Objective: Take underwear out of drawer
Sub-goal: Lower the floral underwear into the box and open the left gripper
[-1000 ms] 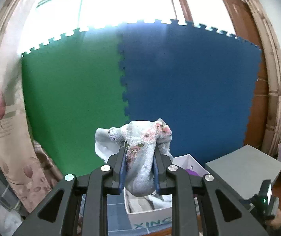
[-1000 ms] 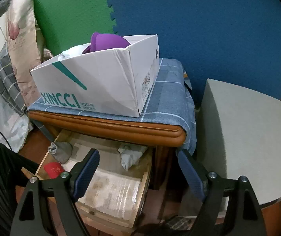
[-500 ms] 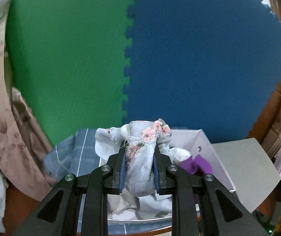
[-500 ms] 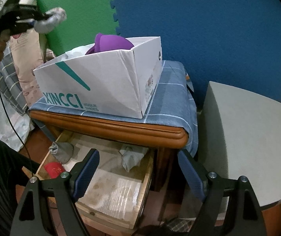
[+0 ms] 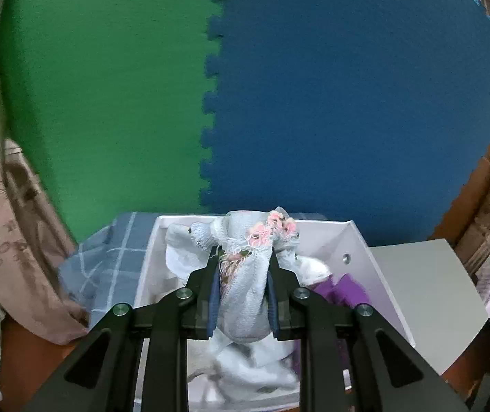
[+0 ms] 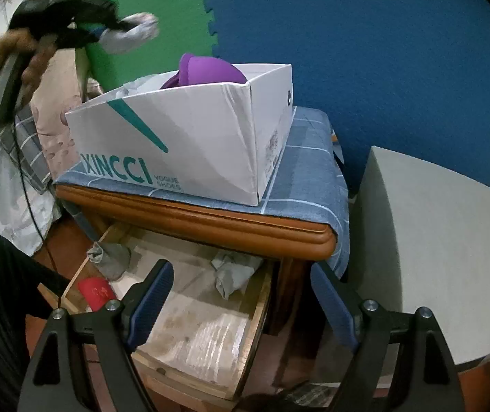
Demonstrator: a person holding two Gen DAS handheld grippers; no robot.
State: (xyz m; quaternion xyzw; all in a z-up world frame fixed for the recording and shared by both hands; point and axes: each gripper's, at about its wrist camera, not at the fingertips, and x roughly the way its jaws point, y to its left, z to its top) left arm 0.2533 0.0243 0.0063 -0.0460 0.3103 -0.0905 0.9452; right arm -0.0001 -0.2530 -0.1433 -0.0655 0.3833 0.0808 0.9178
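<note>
Blue and green foam mats [image 5: 313, 103] fill the backdrop behind a wooden nightstand [image 6: 210, 219] draped in a blue checked cloth [image 6: 310, 178]. Beside it on the right stands a grey cabinet [image 6: 433, 240]. On the cloth sits a white XINCCI shoebox [image 6: 183, 144], open-topped and holding pale garments and a purple one [image 6: 210, 72]. Below the nightstand's top the wooden drawer [image 6: 190, 329] is pulled out; inside lie a grey bundle of cloth [image 6: 109, 257] at the back left, a pale crumpled piece [image 6: 233, 271] at the back right, and a red item [image 6: 95, 293] near the left wall. The left gripper [image 5: 243, 295] hangs over the shoebox, its blue-padded jaws clamped on a pale grey underwear [image 5: 245, 274] with pink floral lace trim, which bulges out above the fingertips. The right gripper [image 6: 241, 305] hovers in front of the drawer with its jaws spread wide and nothing between them.
</note>
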